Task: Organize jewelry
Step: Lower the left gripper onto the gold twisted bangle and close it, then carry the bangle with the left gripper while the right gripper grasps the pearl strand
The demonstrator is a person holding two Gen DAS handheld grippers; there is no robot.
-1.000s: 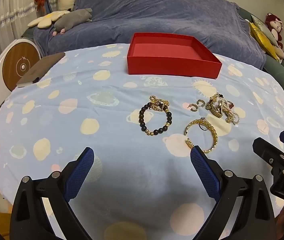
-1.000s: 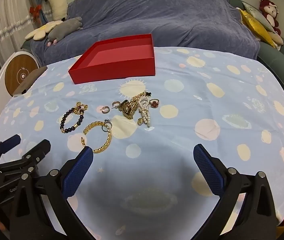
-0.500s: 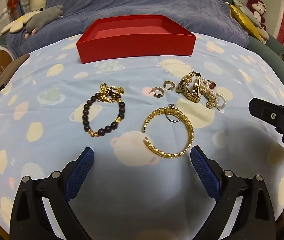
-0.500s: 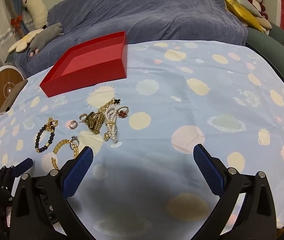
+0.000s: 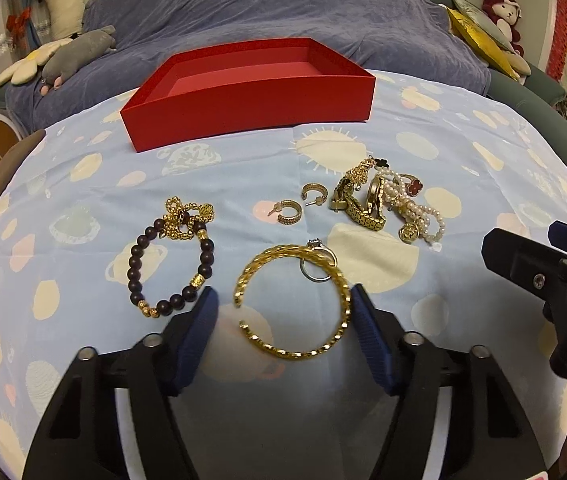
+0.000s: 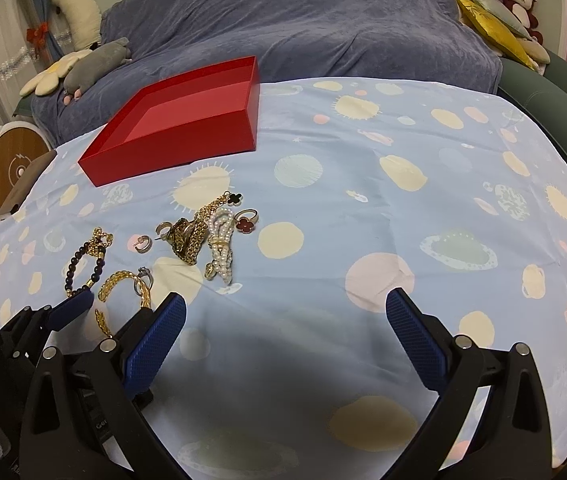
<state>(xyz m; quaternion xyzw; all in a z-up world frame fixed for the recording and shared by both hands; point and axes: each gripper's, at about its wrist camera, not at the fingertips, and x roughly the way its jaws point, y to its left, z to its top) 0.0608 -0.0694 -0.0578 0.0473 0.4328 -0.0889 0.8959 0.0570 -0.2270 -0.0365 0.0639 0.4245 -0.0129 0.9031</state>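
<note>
left gripper [image 5: 283,304] jaws apart, straddling gold bangle [image 5: 295,300] — lined up to pinch | right gripper [image 6: 283,312] spread, idle | red box [image 5: 251,88] empty

Gold bangle [image 5: 293,300]: shiny twisted metal. Bead bracelet [image 5: 171,268]: dark glossy beads with gold metal spacers. Hoop earrings [image 5: 289,211]: textured gold metal. Pearl strand [image 6: 221,248]: smooth, satiny white. Thin ring [image 5: 317,266]: silvery metal. Red box [image 5: 247,92]: matt card (paper-like, no sheen). Tablecloth [image 6: 403,208]: soft printed cloth, lightly creased. Sofa cover [image 6: 303,28]: plush, velvety blue fabric. Left gripper [image 5: 283,308]: matt black plastic, metal screws. Its pads [image 5: 369,328] are blue, finely ribbed rubbery stuff; same on right gripper [image 6: 283,308].
</note>
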